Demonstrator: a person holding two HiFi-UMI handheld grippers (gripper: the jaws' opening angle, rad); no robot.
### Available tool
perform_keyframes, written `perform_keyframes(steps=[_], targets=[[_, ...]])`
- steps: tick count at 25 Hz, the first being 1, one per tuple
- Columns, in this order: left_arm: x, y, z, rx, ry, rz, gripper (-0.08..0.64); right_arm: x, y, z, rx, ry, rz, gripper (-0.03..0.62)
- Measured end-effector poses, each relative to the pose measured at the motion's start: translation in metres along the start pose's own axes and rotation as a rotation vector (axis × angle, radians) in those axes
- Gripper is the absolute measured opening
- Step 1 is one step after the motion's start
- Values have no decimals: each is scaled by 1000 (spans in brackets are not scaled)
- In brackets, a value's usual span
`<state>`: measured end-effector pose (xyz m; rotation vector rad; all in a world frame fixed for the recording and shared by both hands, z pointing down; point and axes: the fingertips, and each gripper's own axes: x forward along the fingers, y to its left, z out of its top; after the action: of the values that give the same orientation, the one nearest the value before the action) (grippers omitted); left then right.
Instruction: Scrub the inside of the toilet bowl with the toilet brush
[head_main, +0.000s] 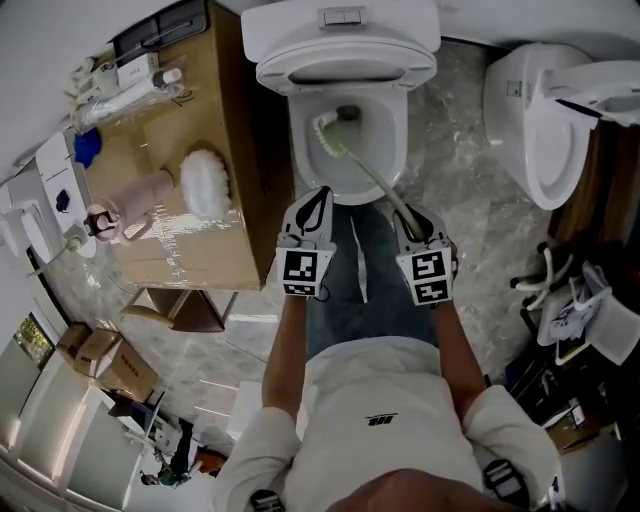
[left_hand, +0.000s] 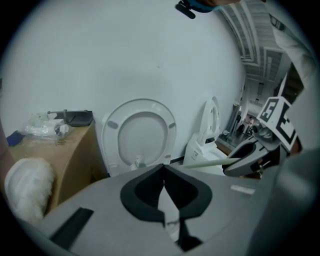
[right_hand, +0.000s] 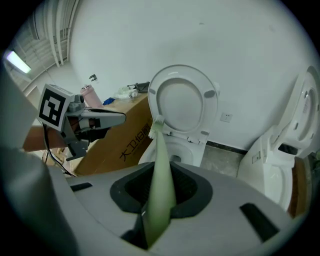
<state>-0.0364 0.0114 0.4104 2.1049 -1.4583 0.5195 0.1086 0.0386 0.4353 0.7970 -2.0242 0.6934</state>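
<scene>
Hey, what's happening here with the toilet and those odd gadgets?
A person stands at a toilet bowl with its seat raised, a gripper in each hand. The right gripper is clamped on the handle of a pale green toilet brush, whose bristle end reaches over the bowl's left side. The left gripper is shut and empty, held alongside. Whether the bristles touch the porcelain isn't clear.

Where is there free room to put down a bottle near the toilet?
Free: the near end of the cardboard box, before the pink bottle and white fluffy brush; the floor between toilet and second toilet. Crowded: the box's far end, around the plastic bag.
</scene>
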Motion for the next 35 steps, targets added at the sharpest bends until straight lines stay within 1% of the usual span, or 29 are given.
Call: perform_keyframes(steps=[9,23,29,35], targets=[[26,10,-47,-5,49,-44,9,47,-11,-42,-8,79,-14,64],[60,16,-125,-17,113,-115,9,122,-4,-89,36,149,-30,64],[68,25,-146,-45,118,-110,9,152,0,-107,19,194,-30,64],[75,29,-157,-71,117,-103,9,182,0,-119,-24,249,-29,64]])
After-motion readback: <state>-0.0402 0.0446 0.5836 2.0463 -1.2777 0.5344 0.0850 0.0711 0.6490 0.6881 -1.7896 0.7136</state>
